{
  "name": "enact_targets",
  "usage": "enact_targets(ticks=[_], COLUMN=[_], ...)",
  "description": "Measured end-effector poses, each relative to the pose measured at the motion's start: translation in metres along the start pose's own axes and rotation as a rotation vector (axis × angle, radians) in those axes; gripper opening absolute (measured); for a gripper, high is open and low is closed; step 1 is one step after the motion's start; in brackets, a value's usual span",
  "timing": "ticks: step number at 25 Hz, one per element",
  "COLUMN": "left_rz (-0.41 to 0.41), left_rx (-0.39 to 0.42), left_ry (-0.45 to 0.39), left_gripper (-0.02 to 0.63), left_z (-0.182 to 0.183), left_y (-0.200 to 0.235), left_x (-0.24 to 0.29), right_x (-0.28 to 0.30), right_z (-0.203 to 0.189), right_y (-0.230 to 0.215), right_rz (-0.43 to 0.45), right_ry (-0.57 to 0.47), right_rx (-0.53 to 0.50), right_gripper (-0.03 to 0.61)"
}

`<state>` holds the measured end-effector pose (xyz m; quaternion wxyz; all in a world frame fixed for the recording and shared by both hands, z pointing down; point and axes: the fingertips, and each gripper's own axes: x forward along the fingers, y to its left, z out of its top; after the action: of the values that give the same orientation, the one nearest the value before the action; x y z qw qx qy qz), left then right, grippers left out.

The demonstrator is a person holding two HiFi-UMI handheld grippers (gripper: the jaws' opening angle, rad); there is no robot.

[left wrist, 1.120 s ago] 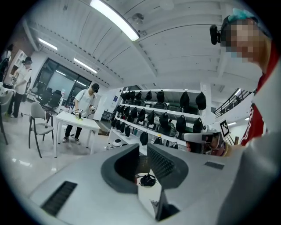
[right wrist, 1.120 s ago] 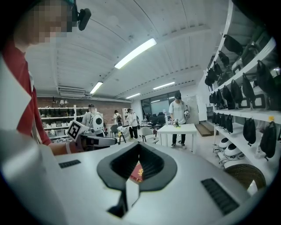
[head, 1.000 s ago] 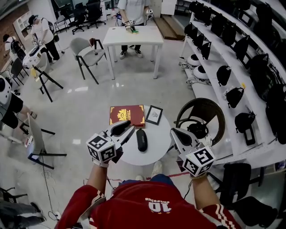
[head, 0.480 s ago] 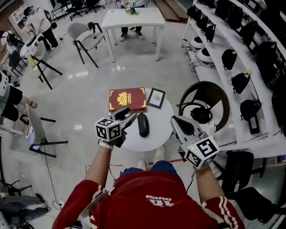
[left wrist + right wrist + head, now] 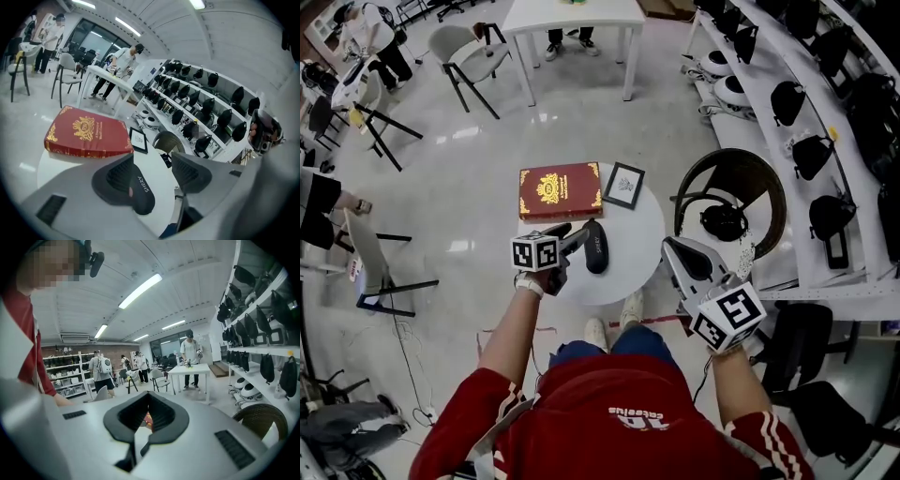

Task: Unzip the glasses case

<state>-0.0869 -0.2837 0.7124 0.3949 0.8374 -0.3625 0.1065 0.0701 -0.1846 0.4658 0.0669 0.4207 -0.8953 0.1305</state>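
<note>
Round white table [image 5: 642, 246] holds a book [image 5: 560, 190], a frame [image 5: 623, 185] and, near its middle, the closed case [image 5: 596, 247]. Reaching is the step in hand. The left gripper [image 5: 578, 236] has dropped from above the near edge down to the case. Its jaws have just been opening and stand parted beside it, perhaps brushing it, gripping nothing. The right gripper [image 5: 675, 253], jaws together and empty, hangs off the right edge. Next, pin the case and find the zip pull.
</note>
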Motion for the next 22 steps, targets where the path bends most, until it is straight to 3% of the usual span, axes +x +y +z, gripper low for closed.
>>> enact_targets(ticks=[5, 15, 22], left_rz=[0.015, 0.116, 0.11], left_rx=[-0.1, -0.152, -0.189], left_ry=[0.076, 0.209, 0.244], left_gripper=[0.273, 0.29, 0.298], left_z=[-0.03, -0.076, -0.084], left_y=[0.025, 0.067, 0.075], left_x=[0.031, 0.079, 0.096], right_x=[0.001, -0.004, 0.0], right_z=[-0.016, -0.04, -0.055], right_y=[-0.009, -0.04, -0.062], right_rz=[-0.004, -0.021, -0.025], right_ry=[0.031, 0.079, 0.11], right_rx=[0.032, 0.092, 0.127], right_gripper=[0.015, 0.015, 0.015])
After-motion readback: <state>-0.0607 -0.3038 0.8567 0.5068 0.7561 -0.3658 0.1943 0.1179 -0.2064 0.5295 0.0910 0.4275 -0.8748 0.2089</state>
